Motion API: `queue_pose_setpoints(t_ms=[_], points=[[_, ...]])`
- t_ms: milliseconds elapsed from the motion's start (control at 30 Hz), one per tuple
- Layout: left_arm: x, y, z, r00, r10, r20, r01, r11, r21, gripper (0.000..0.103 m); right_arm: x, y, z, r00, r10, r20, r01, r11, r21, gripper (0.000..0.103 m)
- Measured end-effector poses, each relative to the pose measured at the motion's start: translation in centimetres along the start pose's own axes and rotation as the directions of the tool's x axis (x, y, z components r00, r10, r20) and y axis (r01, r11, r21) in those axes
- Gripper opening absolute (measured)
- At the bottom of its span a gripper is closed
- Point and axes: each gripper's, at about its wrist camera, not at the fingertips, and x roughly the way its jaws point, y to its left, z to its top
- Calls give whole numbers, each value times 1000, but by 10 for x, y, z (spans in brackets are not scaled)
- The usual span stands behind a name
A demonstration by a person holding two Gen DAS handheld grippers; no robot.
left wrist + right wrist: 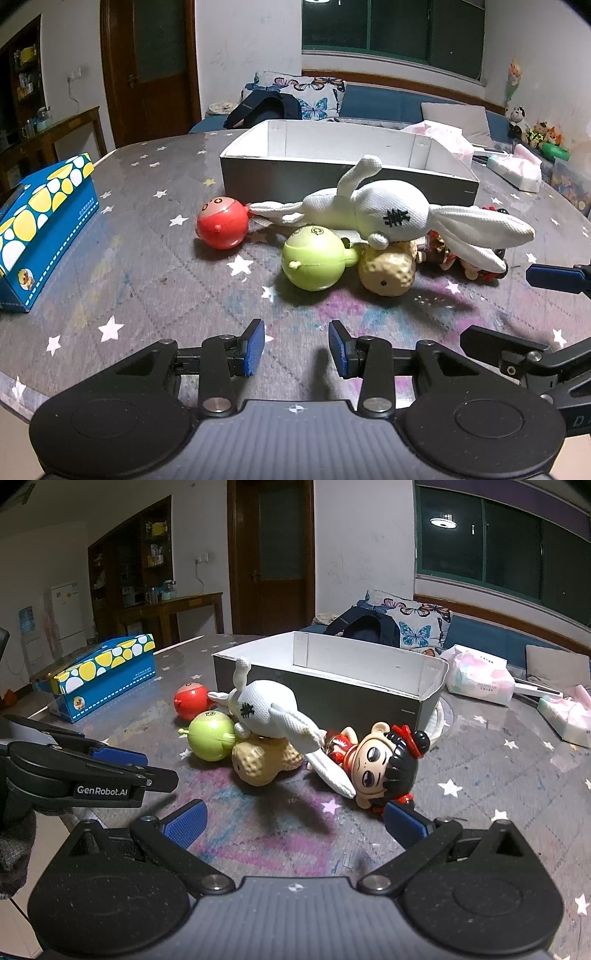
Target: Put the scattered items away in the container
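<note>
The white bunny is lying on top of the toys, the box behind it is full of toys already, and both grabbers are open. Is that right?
Not quite. The box is empty: the right wrist view shows only its bare white inside. The rest holds: the white bunny lies on top of the other toys in front of it, and both the left gripper and right gripper are open.

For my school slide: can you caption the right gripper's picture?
Open right gripper faces a toy pile, white bunny on top, before the box.

Toy heap before open box
</note>
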Motion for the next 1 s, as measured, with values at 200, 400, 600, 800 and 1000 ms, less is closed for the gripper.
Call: queue_pose_setpoints(t_ms=[200, 400, 600, 800, 1000], points=[[3, 3, 5, 1000, -6, 3, 6, 1000, -1, 40, 4, -1, 7, 1000, 4, 1, -4, 1000, -5, 103], [5, 3, 9, 1000, -16, 0, 16, 1000, 1, 40, 7, -1, 12, 1000, 10, -1, -10, 1000, -9, 102], [7, 4, 14, 1000, -20, 0, 20, 1000, 5, 40, 12, -1, 17, 1000, 17, -4, -18, 1000, -10, 99], [11, 5, 15, 1000, -20, -13, 20, 1000, 1, 40, 17, -1, 15, 1000, 21, -19, -21, 1000, -6, 99], [12, 5, 14, 1000, -19, -17, 19, 1000, 3, 40, 19, -3, 12, 999, 21, -30, -21, 1000, 5, 99]])
